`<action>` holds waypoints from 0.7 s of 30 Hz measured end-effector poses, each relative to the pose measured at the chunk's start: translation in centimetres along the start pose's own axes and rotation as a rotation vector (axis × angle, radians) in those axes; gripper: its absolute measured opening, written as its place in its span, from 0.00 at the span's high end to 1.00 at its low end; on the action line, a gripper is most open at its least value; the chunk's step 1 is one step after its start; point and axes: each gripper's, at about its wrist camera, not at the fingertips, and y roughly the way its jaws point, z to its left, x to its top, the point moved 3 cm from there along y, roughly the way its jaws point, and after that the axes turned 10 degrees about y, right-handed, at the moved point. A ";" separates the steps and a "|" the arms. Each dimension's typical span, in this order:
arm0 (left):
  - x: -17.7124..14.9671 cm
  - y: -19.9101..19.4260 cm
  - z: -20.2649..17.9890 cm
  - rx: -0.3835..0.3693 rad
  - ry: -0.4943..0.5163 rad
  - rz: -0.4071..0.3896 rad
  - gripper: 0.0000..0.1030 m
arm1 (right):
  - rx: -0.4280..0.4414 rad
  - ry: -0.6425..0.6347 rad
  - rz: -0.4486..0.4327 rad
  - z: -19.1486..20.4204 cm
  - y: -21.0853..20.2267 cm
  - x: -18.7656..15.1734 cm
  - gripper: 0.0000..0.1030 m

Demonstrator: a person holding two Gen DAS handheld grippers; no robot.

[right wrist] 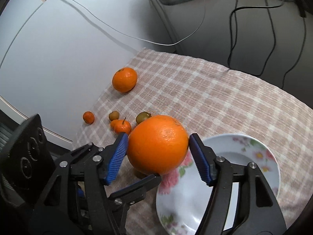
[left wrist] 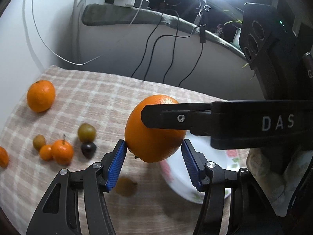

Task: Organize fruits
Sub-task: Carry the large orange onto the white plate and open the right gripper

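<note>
Right tool (right wrist: 158, 137) clamped across the widest part of the large orange (right wrist: 158, 145), one blue pad (right wrist: 117, 156) pressed to each flank. Left tool (left wrist: 154, 143) likewise closed on the same fruit, its pads meeting the lower sides at right angles to the other pair; one of its black fingers shows under the orange in the right wrist view. The orange hangs clear of the checked surface (right wrist: 225, 90), casting a shadow below, just beside the near rim of the floral plate (right wrist: 254, 146), which carries no fruit in the part visible. A mandarin (left wrist: 41, 96) sits well apart near the far edge, and a cluster of small fruits (left wrist: 64, 146) lies between it and the tools.

Judged step: carrying the orange to the plate. To do it well, let one tool take the whole load before the other lets go, keeping the pads on the fruit's widest line. Lower it into the plate's well, not onto the sloping rim, and part the pads only once it rests, since a round fruit rolls readily.
</note>
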 end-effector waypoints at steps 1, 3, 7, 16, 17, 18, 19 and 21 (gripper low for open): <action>-0.1 0.1 -0.3 -0.001 0.004 0.005 0.44 | -0.015 -0.002 0.000 -0.2 -0.1 -0.3 0.35; -0.6 0.4 -1.0 -0.013 0.005 0.017 0.44 | -0.040 -0.008 0.006 -0.4 -0.3 -0.8 0.34; -0.7 -0.1 -2.3 -0.018 0.035 0.013 0.44 | -0.038 -0.001 -0.004 -1.0 -1.4 -1.7 0.35; -1.3 0.2 -4.7 -0.067 0.072 0.045 0.44 | -0.048 0.041 -0.004 -3.1 -3.3 -3.3 0.35; -1.4 0.3 -5.0 -0.070 0.078 0.049 0.44 | -0.049 0.046 -0.002 -3.3 -3.5 -3.6 0.35; -1.5 0.4 -5.2 -0.073 0.083 0.053 0.44 | -0.049 0.050 0.000 -3.5 -3.6 -3.8 0.35; -1.6 0.4 -5.3 -0.078 0.088 0.056 0.44 | -0.050 0.054 0.003 -3.7 -3.7 -4.0 0.35; -1.8 0.4 -5.6 -0.084 0.097 0.060 0.44 | -0.050 0.060 0.008 -4.0 -4.0 -4.4 0.35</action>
